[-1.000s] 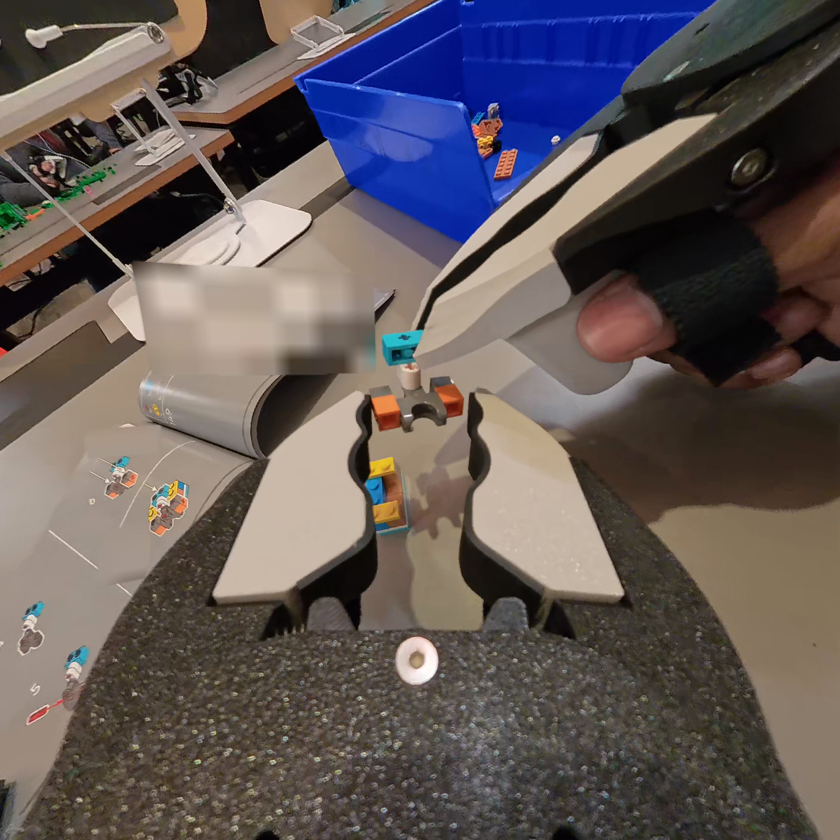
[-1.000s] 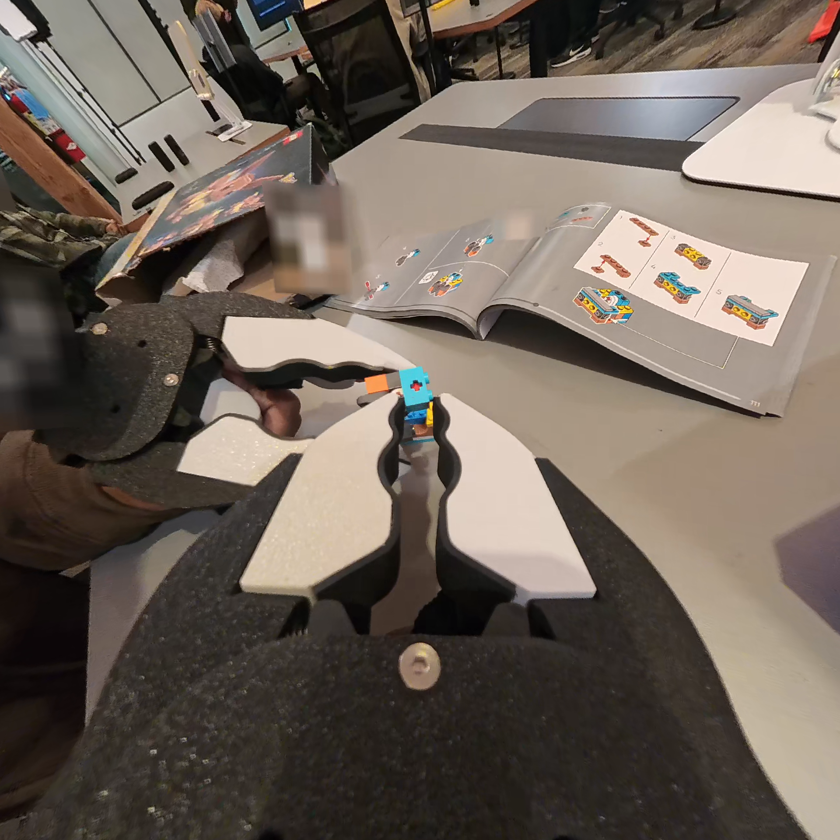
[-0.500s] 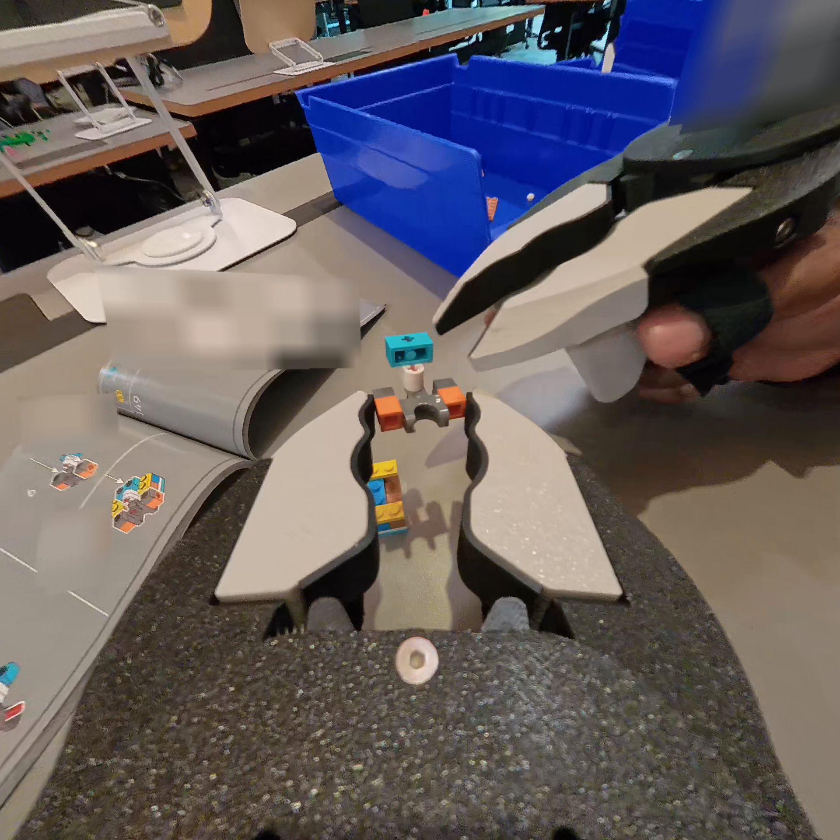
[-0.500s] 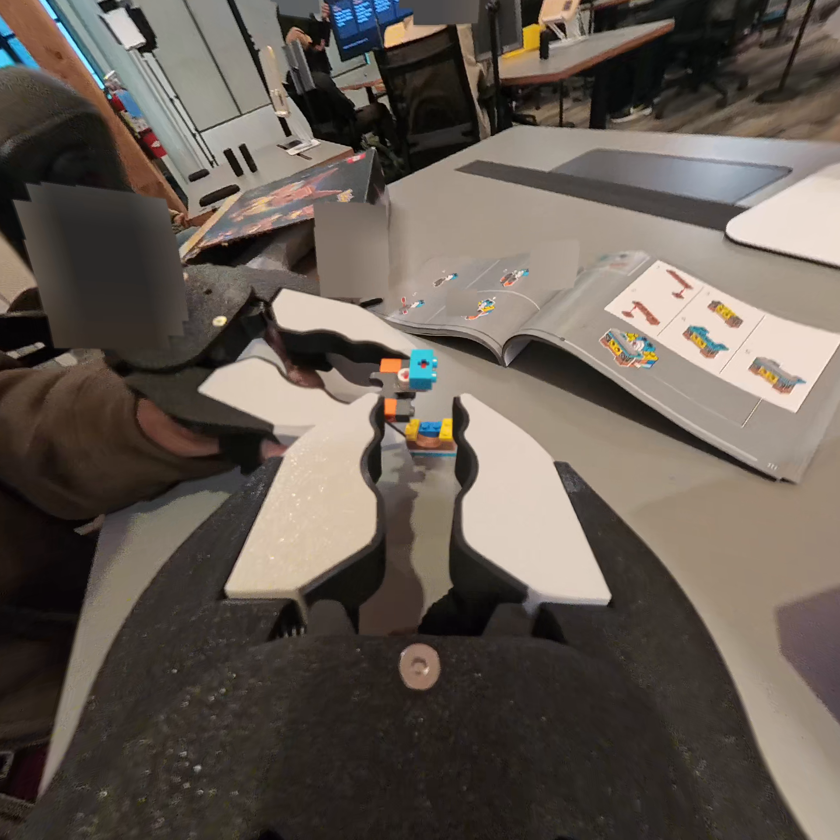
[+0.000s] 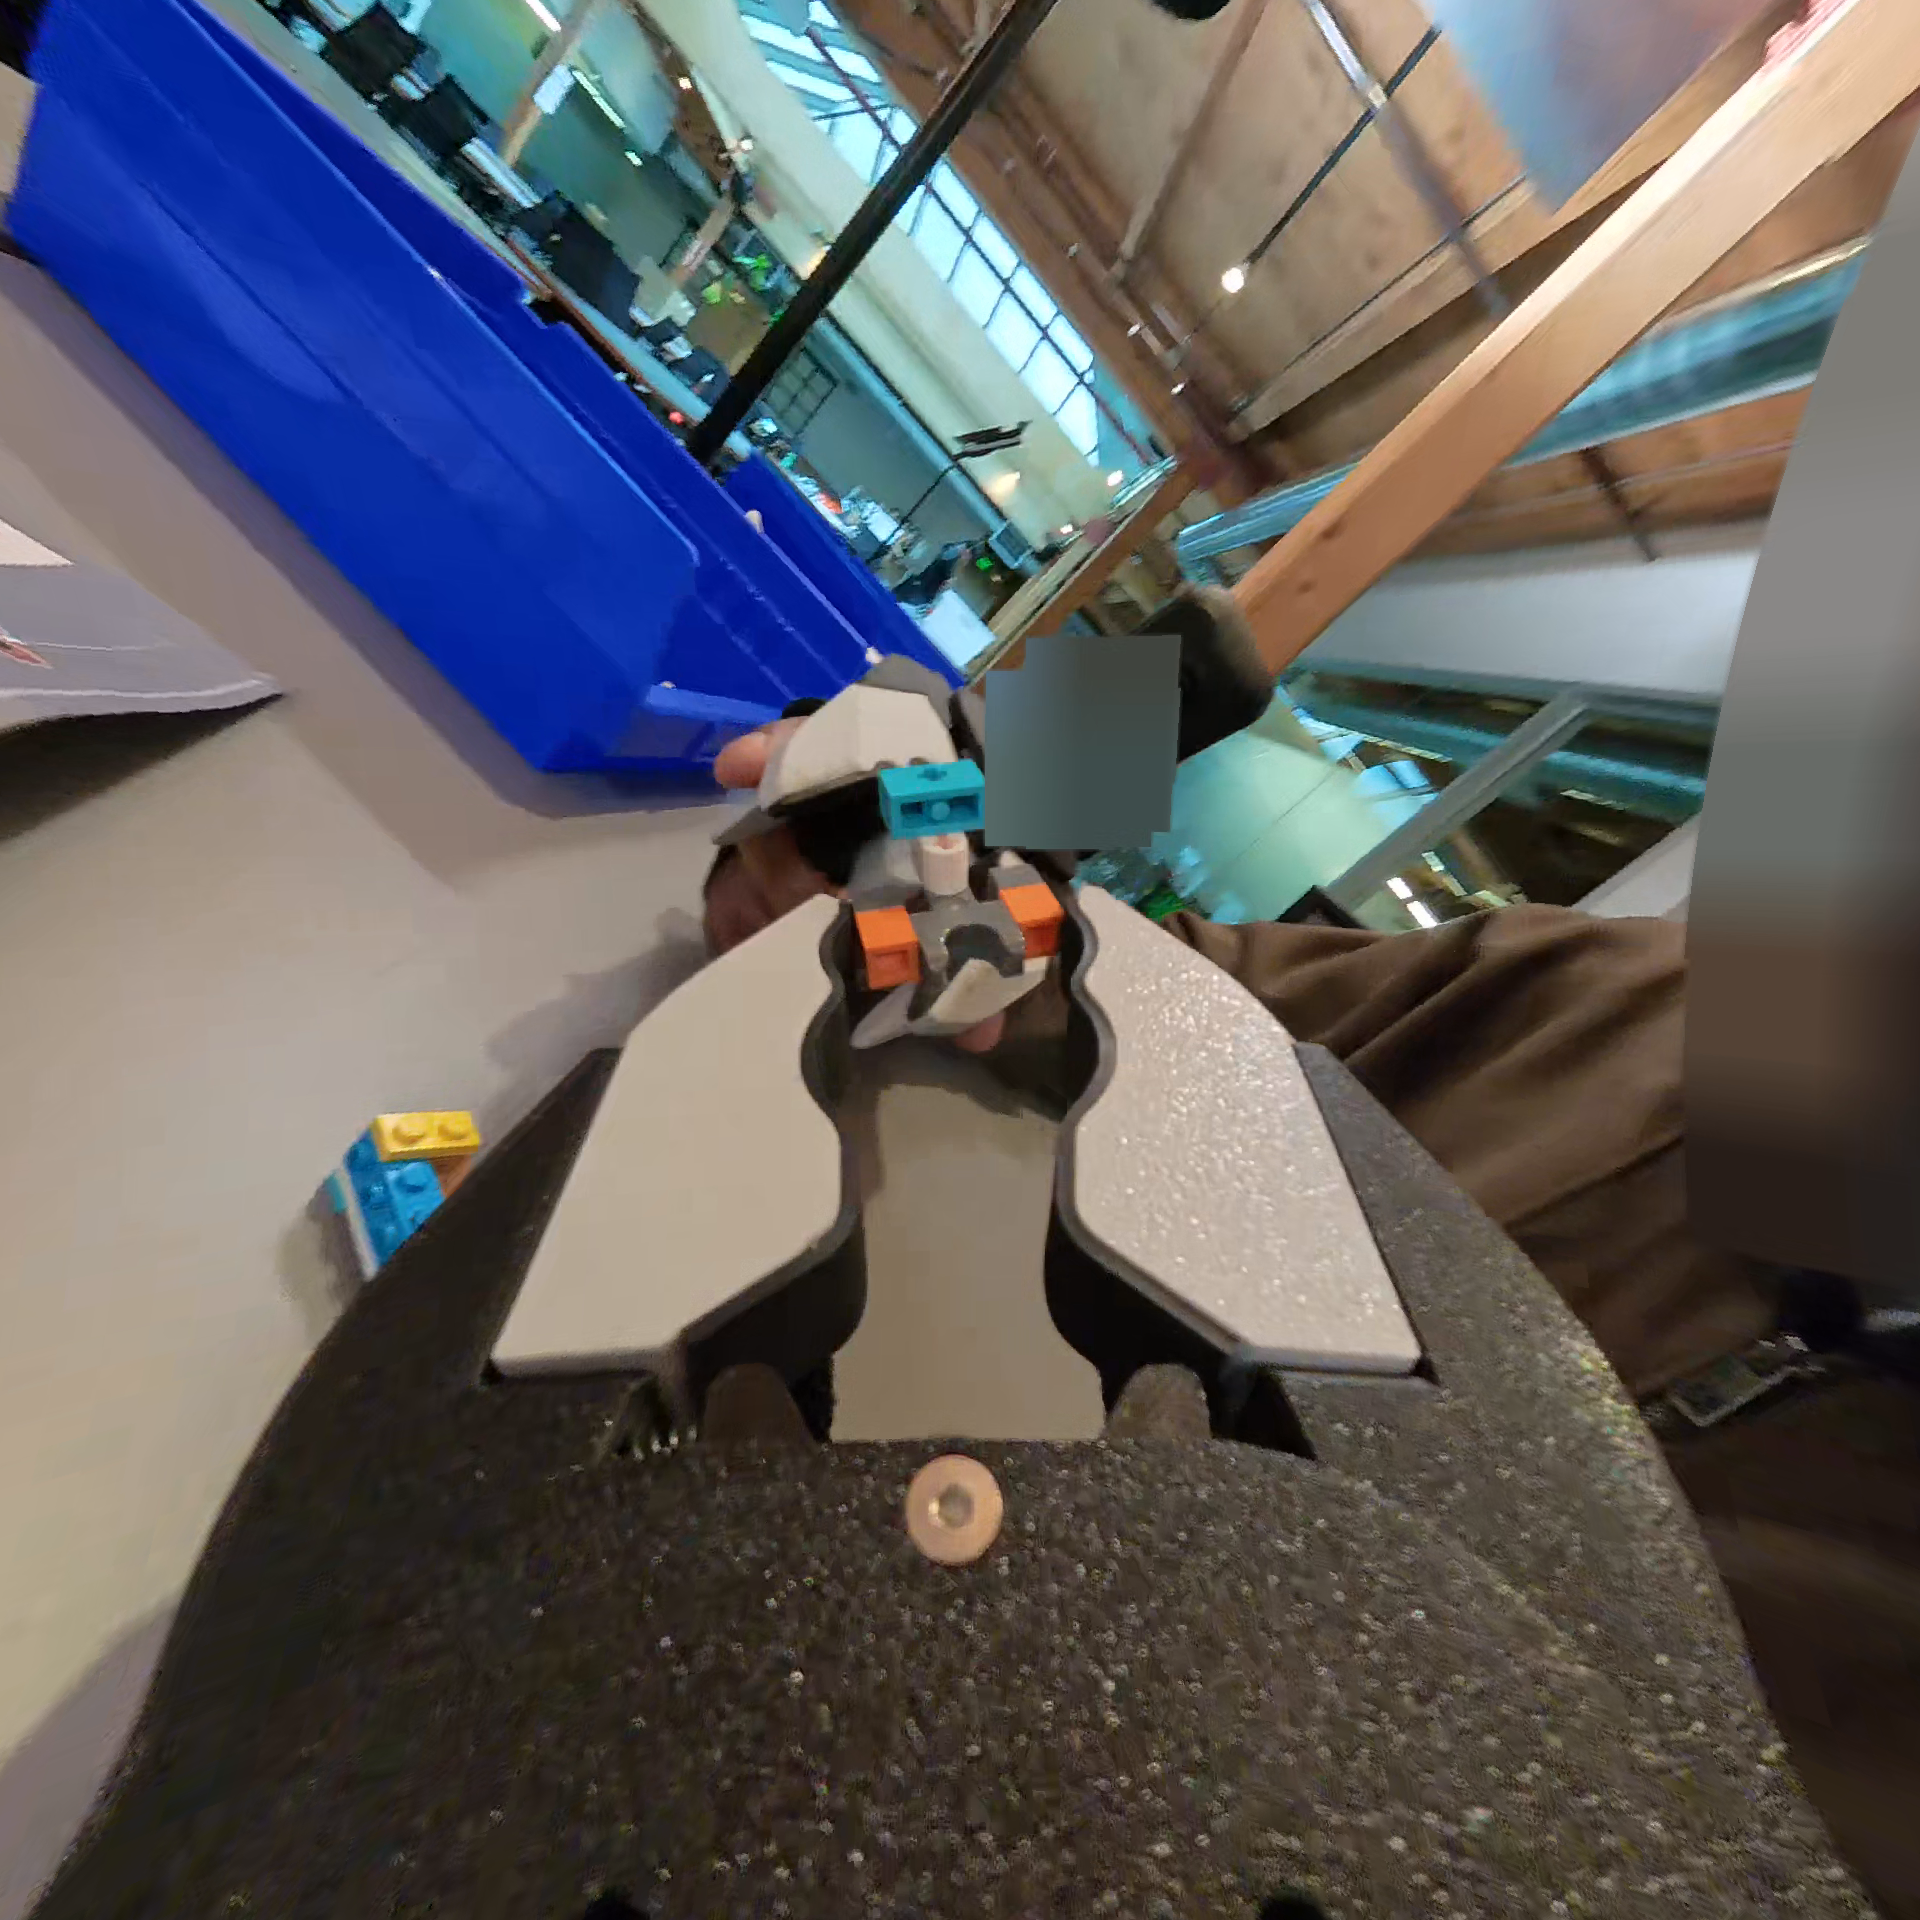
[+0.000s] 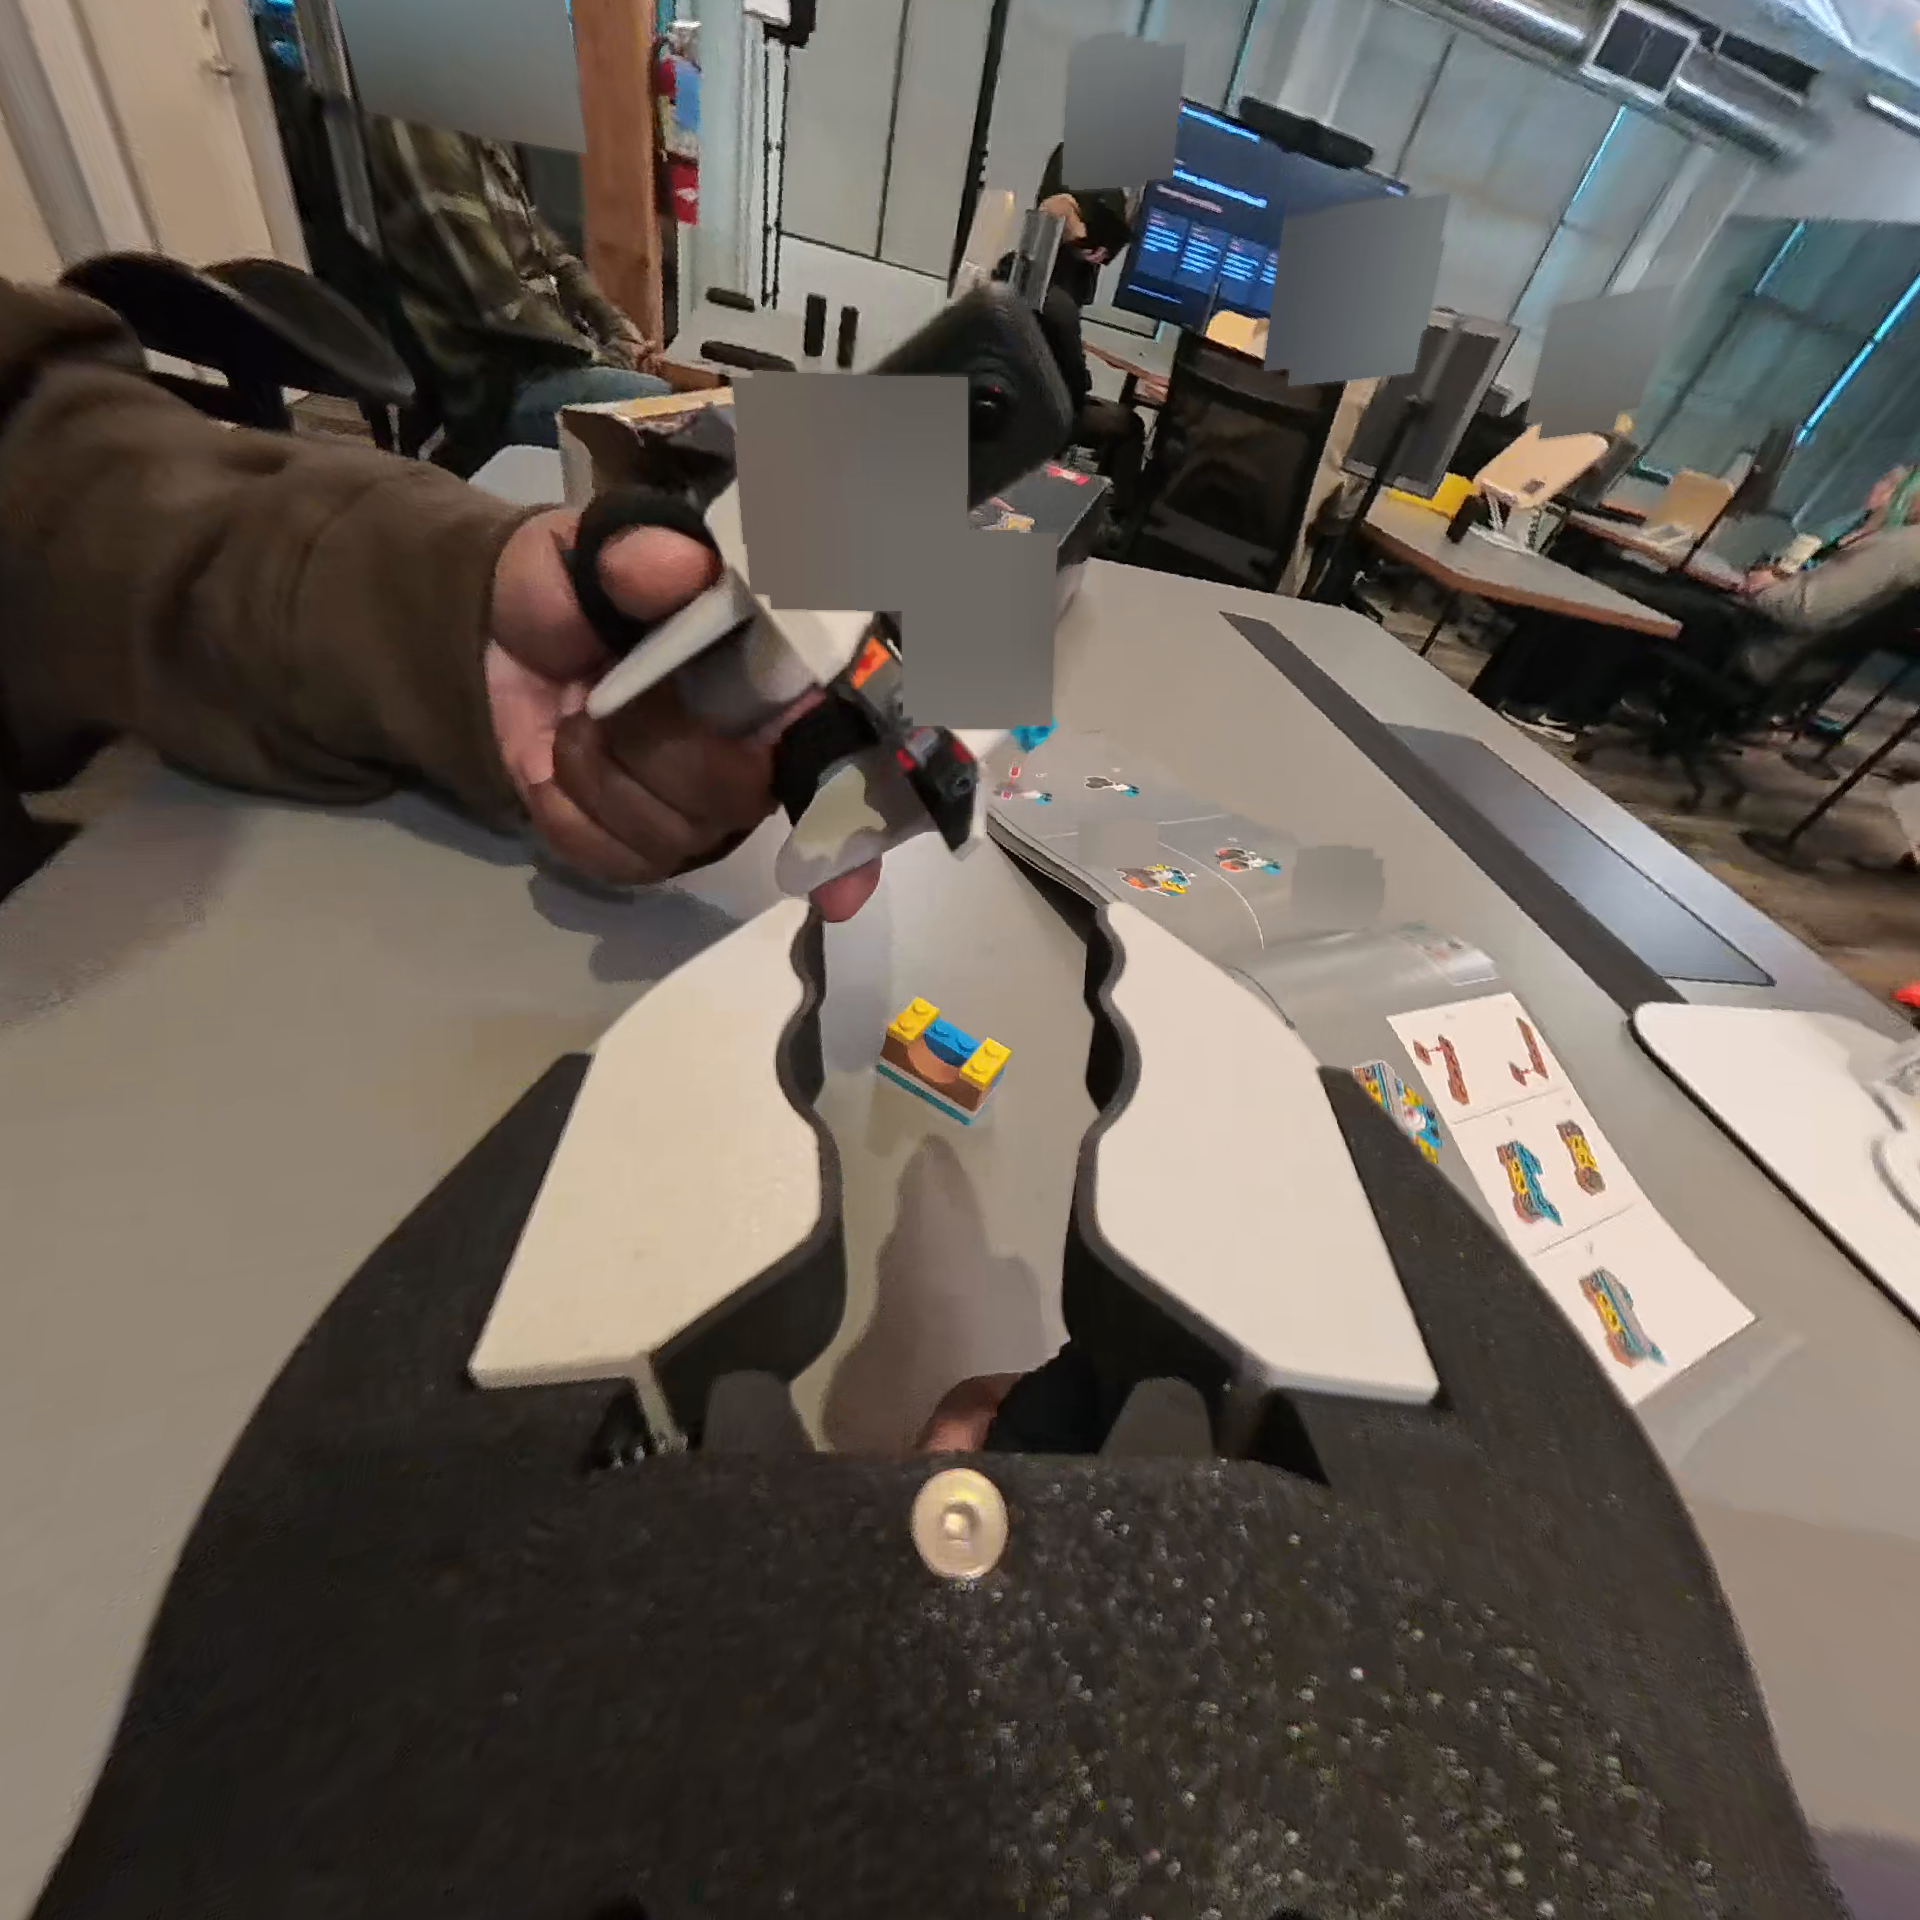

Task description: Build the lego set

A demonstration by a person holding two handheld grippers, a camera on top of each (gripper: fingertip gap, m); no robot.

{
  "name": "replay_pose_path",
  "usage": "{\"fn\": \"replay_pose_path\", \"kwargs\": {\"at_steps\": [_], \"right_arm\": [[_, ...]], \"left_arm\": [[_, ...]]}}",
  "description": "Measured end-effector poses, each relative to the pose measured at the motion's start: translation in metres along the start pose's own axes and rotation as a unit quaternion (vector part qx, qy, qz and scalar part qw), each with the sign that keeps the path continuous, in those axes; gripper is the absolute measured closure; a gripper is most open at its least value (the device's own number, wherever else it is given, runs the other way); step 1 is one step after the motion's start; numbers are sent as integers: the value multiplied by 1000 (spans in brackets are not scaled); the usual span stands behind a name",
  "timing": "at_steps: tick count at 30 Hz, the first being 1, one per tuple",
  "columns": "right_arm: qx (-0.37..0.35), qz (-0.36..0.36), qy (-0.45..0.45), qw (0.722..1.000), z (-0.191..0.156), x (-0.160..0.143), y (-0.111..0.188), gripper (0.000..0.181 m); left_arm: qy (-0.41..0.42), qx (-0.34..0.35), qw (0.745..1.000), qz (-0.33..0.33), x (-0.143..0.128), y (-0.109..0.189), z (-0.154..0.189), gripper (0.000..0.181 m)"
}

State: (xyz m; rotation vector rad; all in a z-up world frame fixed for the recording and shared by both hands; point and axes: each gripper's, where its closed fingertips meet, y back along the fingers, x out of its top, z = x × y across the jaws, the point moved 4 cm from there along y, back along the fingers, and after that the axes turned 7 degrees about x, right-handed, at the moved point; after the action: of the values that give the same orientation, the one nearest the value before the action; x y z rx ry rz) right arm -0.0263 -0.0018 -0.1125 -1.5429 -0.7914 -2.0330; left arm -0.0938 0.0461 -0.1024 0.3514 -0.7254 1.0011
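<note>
My left gripper (image 5: 956,935) is shut on a small Lego assembly (image 5: 940,920): a grey clip piece with orange bricks on both sides, a white pin and a teal brick (image 5: 930,798) on top. It is held up off the table and tilted. A yellow, blue and brown block build (image 6: 943,1055) stands on the grey table (image 6: 312,1039), also showing in the left wrist view (image 5: 405,1174). My right gripper (image 6: 956,925) is open and empty, with that build between its fingers. One of its fingers (image 5: 842,743) shows behind the held assembly.
An open instruction booklet (image 6: 1195,873) lies beyond the build, its picture page (image 6: 1538,1174) to the right. A white flat base (image 6: 1787,1112) sits at the far right. A blue bin (image 5: 364,416) stands on the table. A hand and brown sleeve (image 6: 260,582) hold the left gripper. Both grippers' tips are close together, under 4 cm apart.
My right gripper let go of the teal brick, drew back and opened wide. My left gripper lifted and tilted sharply with the assembly; the block build stayed on the table.
</note>
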Motion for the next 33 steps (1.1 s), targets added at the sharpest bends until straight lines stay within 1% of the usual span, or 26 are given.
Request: {"fn": "replay_pose_path", "kwargs": {"at_steps": [4,8,10,12,15,21,25,33], "right_arm": [[-8,4,-16,1000,-2,4,-5,135],[-42,12,-49,998,-3,14,-6,142],[-68,7,-38,997,-2,19,-7,145],[-80,3,-11,997,-2,23,-8,145],[-76,1,20,997,-3,24,-9,144],[-37,27,19,999,0,28,-6,140],[-17,26,38,999,-2,30,-6,138],[-10,19,68,997,-8,30,-8,139]], "left_arm": [[42,-42,998,23,3,1,3,144],[95,-81,990,65,10,4,1,143],[123,-102,984,76,10,4,0,143],[145,-120,979,78,9,2,1,144],[161,-136,975,69,6,-1,2,143],[174,-148,972,52,2,-5,4,144],[177,-154,971,36,-2,-8,6,144],[178,-166,970,5,-11,-13,12,144]]}}
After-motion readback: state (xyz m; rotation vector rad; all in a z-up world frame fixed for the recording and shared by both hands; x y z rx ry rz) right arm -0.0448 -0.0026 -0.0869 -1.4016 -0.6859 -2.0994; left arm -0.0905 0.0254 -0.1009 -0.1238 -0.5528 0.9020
